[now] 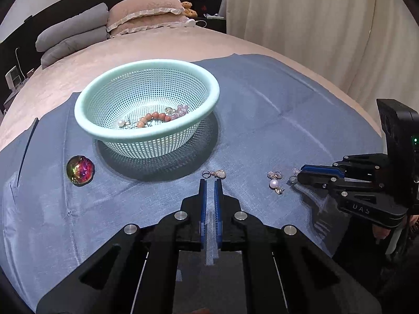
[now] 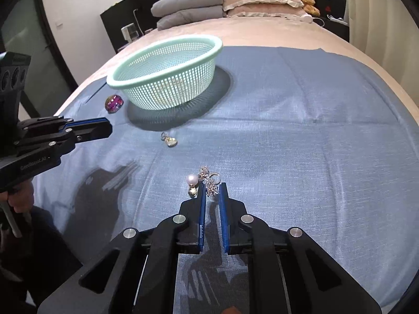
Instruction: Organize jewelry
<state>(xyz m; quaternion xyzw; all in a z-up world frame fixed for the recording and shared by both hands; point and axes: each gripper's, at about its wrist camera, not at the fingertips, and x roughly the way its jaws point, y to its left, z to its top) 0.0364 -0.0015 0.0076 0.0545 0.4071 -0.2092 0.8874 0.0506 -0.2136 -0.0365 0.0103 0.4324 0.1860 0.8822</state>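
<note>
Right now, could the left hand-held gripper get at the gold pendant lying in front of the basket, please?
Probably yes. The gold pendant lies alone on the blue cloth, just beyond the left hand-held gripper, with nothing between them. Its narrow jaw gap may need widening first.

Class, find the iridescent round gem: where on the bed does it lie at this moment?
The iridescent gem lies on the blue cloth, just left of the mint basket in the left wrist view; in the right wrist view it sits by the basket's lower left, apart from both tongs.

basket (image 1: 146, 104) on cloth (image 1: 262, 120), pendant (image 1: 218, 174) before it
</note>
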